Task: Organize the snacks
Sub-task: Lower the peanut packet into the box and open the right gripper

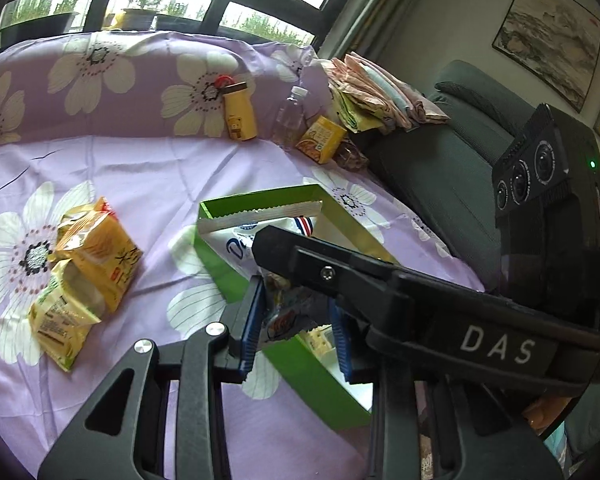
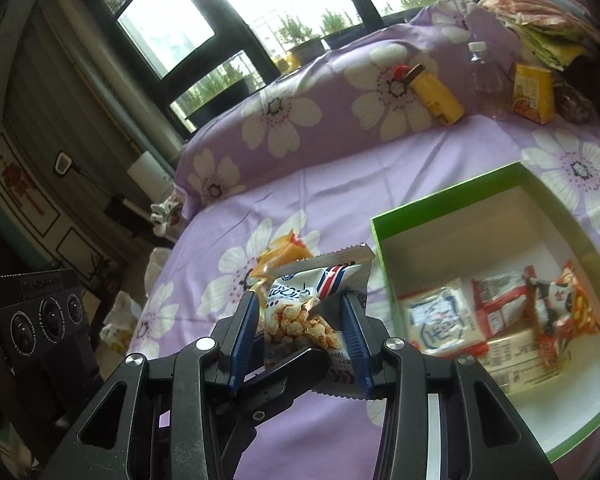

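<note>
A green box (image 2: 452, 204) with a white inside sits on the purple flowered sheet and holds several snack packets (image 2: 500, 312). My right gripper (image 2: 304, 316) is shut on a white popcorn packet (image 2: 300, 320), held just left of the box. In the left wrist view the right gripper's body (image 1: 380, 280) crosses over the box (image 1: 228, 276), with the white packet (image 1: 260, 232) beyond it. My left gripper (image 1: 296, 324) is open; a dark snack packet (image 1: 288, 316) in the box shows between its blue pads. Two yellow packets (image 1: 88, 264) lie left of the box.
A yellow bottle (image 1: 240, 112), a clear plastic bottle (image 1: 288, 116) and a yellow carton (image 1: 320, 138) stand at the back against the covered backrest. Folded cloths (image 1: 380, 92) are piled at the back right. A grey sofa seat (image 1: 440, 168) lies right of the sheet.
</note>
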Demonstrator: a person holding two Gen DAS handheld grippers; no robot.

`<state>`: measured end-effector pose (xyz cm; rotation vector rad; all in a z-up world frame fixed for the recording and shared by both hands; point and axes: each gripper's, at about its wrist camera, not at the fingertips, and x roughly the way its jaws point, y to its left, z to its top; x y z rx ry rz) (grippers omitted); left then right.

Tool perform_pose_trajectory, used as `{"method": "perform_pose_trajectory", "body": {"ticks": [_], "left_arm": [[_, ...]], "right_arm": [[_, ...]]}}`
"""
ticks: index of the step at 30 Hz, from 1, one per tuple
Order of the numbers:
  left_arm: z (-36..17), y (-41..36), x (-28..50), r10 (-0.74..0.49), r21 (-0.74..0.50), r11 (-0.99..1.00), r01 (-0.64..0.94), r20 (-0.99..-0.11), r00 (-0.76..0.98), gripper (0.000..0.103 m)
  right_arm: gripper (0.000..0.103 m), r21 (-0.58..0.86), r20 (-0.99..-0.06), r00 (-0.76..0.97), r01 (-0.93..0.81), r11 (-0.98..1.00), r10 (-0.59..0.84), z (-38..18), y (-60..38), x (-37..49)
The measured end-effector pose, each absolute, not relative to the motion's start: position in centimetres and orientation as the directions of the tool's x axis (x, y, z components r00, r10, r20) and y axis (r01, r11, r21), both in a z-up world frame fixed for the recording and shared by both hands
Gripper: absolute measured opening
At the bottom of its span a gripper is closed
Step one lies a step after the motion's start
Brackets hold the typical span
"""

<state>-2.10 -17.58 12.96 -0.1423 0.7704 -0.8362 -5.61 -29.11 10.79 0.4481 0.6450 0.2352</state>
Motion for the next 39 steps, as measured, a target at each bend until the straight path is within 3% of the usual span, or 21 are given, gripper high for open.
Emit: {"method": "perform_pose_trajectory", "body": {"ticks": [6, 13, 39], "left_arm": [[12.6, -22.5, -0.6, -0.718, -0.376, 0.651, 0.659, -0.586, 0.375, 0.030], [10.2, -25.8, 1.6, -0.678, -0.379, 0.675, 0.633, -0.659, 0.327, 0.030], [6.8, -28.5, 4.6, -0.582, -0.336, 0.744, 0.578, -0.750, 0.313, 0.030]], "right_arm": [[0.045, 0.486, -0.517, 0.806, 0.002, 0.874, 0.286, 10.6, -33.4, -5.1], [0.045, 0.536, -0.570, 0.777, 0.102, 0.838, 0.269, 8.0, -37.2, -2.8], [0.045, 0.612, -0.642, 0.715, 0.259, 0.747, 0.277, 3.1, -40.0, 0.7]]}}
